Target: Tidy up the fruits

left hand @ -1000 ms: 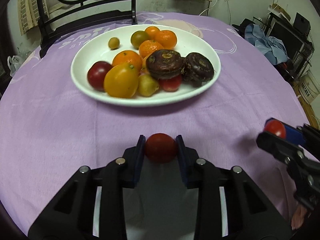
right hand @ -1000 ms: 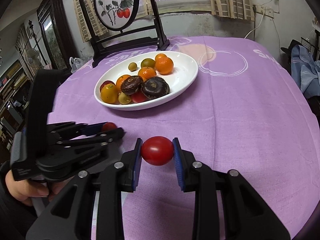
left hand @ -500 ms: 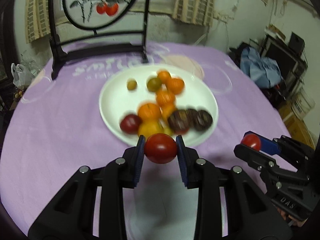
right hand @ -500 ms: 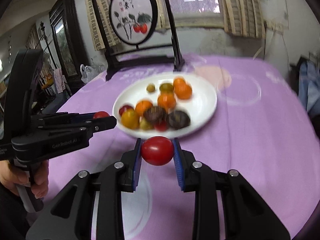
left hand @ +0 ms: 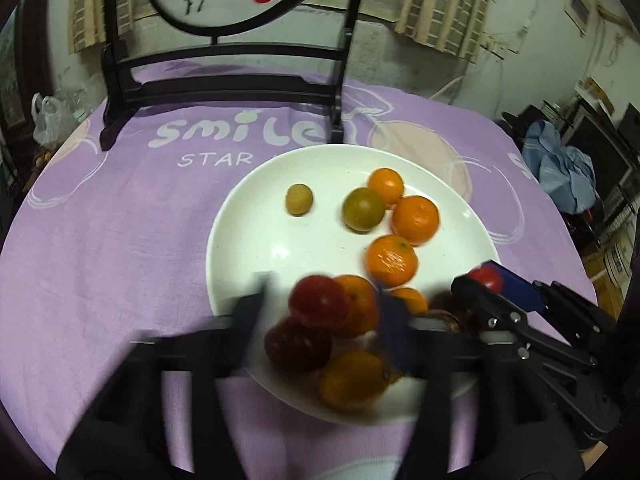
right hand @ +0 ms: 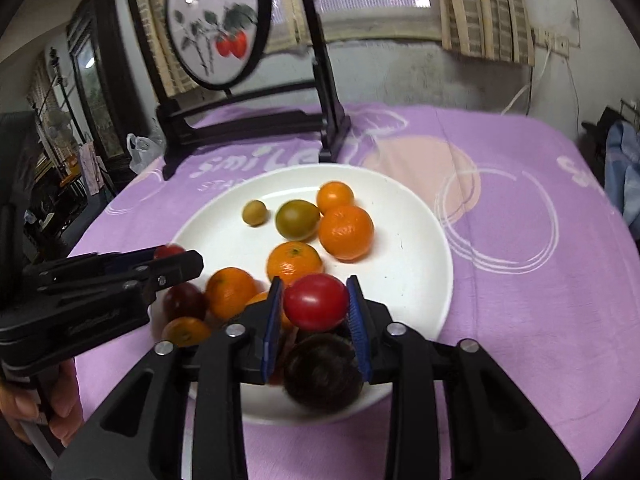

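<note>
A white plate [left hand: 216, 240] [right hand: 440, 248] on the purple cloth holds oranges, a green tomato [left hand: 362, 209], a small olive fruit [left hand: 299, 199], dark red fruit and a dark mangosteen [right hand: 320, 372]. My left gripper [left hand: 324, 308] is blurred over the plate's near side. Its jaws are opening wide, and a red tomato [left hand: 318, 300] sits loose between them, clear of both pads. My right gripper [right hand: 315, 300] hangs over the plate's near edge. Its jaws are also opening, and a red tomato [right hand: 316, 300] lies between the blue pads with thin gaps either side.
A black wooden stand [left hand: 224, 88] with a round painted screen stands on the table behind the plate. A person's hand [right hand: 24, 408] holds the left tool. The table's round edge curves close on both sides; blue clothing [left hand: 560, 164] lies beyond it.
Both grippers moved forward from over the bare cloth to over the plate's near side. The left jaws sprang apart and let go of its tomato. The right jaws eased off theirs.
</note>
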Motion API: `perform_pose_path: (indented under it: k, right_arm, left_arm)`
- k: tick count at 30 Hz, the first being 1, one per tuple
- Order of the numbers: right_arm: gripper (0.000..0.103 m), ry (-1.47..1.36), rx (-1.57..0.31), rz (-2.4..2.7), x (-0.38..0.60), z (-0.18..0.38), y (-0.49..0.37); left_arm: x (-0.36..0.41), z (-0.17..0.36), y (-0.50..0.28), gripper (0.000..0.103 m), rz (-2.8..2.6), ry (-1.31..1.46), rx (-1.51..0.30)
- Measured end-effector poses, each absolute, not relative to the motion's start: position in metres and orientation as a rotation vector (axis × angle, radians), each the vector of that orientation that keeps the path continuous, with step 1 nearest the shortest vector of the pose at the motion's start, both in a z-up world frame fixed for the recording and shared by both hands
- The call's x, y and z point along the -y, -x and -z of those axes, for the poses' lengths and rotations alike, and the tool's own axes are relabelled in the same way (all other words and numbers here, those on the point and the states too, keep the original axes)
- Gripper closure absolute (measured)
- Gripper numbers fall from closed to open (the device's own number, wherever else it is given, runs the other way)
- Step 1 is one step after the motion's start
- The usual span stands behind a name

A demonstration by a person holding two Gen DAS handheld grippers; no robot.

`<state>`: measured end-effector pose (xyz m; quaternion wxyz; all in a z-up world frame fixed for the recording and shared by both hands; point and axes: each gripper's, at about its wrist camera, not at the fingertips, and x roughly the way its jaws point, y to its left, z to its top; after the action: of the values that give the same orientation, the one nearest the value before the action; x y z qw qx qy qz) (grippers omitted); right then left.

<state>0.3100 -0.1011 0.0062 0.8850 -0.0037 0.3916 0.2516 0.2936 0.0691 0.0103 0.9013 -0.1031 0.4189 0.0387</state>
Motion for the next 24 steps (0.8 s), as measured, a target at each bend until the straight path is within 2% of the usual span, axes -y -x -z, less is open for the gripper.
perform_pose_path:
  k: [2, 9, 24]
  right_arm:
    - [0.045, 0.002, -0.773, -0.511, 0.106, -0.010, -0.305]
    - [0.045, -0.002, -0.776, -0.531, 0.124, -0.019, -0.281]
    - [0.042, 0.072, -0.846, -0.464, 0.151, -0.001, -0.178]
  left_arm:
    - [-0.070, -0.016, -0.289, 0.028, -0.090, 0.209, -0.820]
    - [-0.077, -0.023, -0.269, 0.024, -0.090, 0.232, -0.826]
    - [-0.055, -0.015, -0.152, 0.015, -0.114, 0.147, -0.788]
